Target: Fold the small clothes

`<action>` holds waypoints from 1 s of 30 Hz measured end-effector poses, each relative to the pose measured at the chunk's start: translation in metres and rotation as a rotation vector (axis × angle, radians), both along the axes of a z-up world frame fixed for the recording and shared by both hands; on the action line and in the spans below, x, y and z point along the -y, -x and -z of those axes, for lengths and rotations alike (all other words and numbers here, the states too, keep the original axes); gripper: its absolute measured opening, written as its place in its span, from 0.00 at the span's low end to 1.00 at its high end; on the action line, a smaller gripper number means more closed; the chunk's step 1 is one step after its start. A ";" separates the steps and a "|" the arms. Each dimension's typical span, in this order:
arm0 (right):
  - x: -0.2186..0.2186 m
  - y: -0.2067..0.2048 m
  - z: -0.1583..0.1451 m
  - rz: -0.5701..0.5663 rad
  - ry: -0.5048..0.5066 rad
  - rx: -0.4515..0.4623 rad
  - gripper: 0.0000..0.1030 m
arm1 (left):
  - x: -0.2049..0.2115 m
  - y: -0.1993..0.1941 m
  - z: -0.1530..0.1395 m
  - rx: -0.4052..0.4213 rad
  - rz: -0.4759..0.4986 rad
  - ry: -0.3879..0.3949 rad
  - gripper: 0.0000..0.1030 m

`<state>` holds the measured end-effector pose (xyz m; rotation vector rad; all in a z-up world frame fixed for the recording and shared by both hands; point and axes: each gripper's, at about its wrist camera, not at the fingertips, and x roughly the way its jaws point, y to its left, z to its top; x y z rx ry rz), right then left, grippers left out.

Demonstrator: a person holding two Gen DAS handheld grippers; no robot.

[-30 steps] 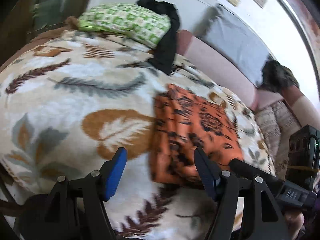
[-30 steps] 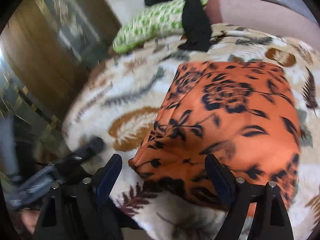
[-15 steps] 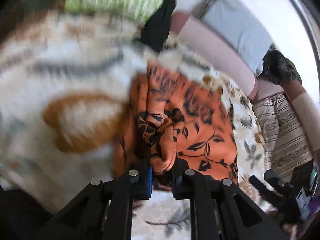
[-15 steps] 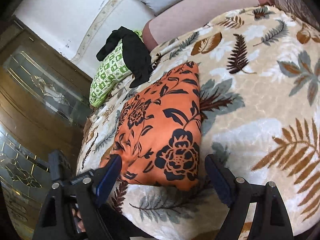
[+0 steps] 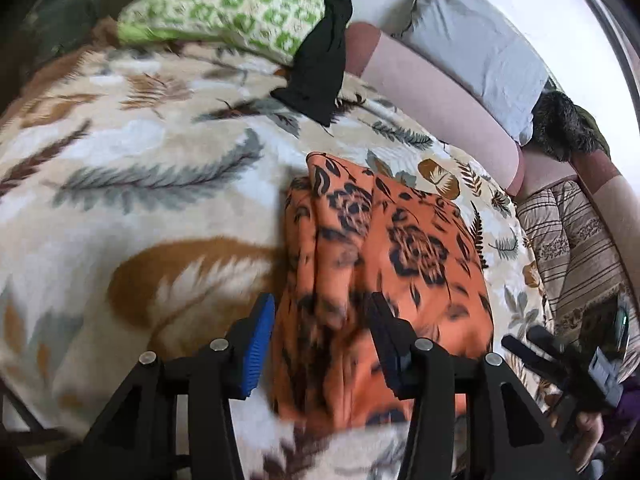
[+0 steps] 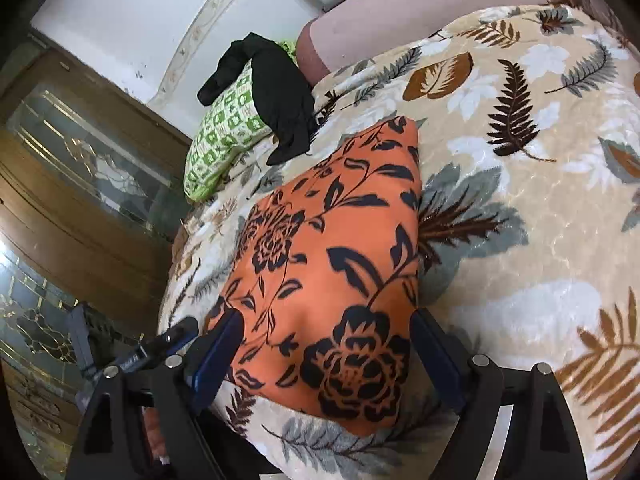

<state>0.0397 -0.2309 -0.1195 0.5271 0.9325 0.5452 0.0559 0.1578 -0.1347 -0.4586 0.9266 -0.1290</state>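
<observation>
the orange floral cloth (image 5: 404, 248) is lying folded into a long narrow bundle on the leaf-print blanket (image 5: 132, 168), its long axis running away from both cameras toward the pillows, with one pointed corner at the far end and the broader end nearest the grippers. in the left wrist view its left edge is bunching into lengthwise ridges, while in the right wrist view its top is lying smooth.

the blanket is covering a bed. at its far side a green patterned pillow (image 5: 236, 12) is resting with a black garment (image 5: 324, 52) draping over it and onto the blanket. a pink bolster (image 5: 436, 96) and a grey pillow (image 5: 476, 44) are running along the white wall, and a striped blanket (image 5: 568, 248) is lying to the right. a wooden cabinet with glass doors (image 6: 72, 184) is standing beside the bed in the right wrist view.

the left gripper (image 5: 320, 344) is pointing down at the near end of the cloth; its jaws have just been opening and are standing apart, the bunched edge between them but not pinched. the right gripper (image 6: 328, 364) is angling down over the same near end, jaws spread wide on either side of the cloth, clamping nothing.
</observation>
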 end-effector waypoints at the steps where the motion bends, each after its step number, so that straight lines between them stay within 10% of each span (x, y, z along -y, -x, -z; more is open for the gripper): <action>1: 0.001 -0.006 0.002 -0.002 -0.004 -0.009 0.84 | 0.002 -0.018 0.007 -0.033 0.024 0.023 0.48; 10: 0.003 -0.056 0.024 -0.028 -0.025 -0.103 0.84 | 0.003 -0.140 0.038 -0.195 0.082 0.127 0.40; 11: 0.002 -0.062 0.027 -0.031 -0.030 -0.116 0.84 | 0.005 -0.144 0.035 -0.161 0.110 0.100 0.23; 16: -0.002 -0.070 0.036 -0.066 -0.027 -0.131 0.84 | 0.033 -0.129 0.007 0.089 0.298 -0.116 0.16; 18: -0.004 -0.073 0.042 -0.076 -0.012 -0.145 0.84 | 0.026 -0.139 0.037 -0.017 0.256 -0.133 0.20; 30: 0.000 -0.091 0.060 -0.078 -0.206 -0.269 0.84 | 0.008 -0.098 0.022 -0.027 0.174 -0.059 0.51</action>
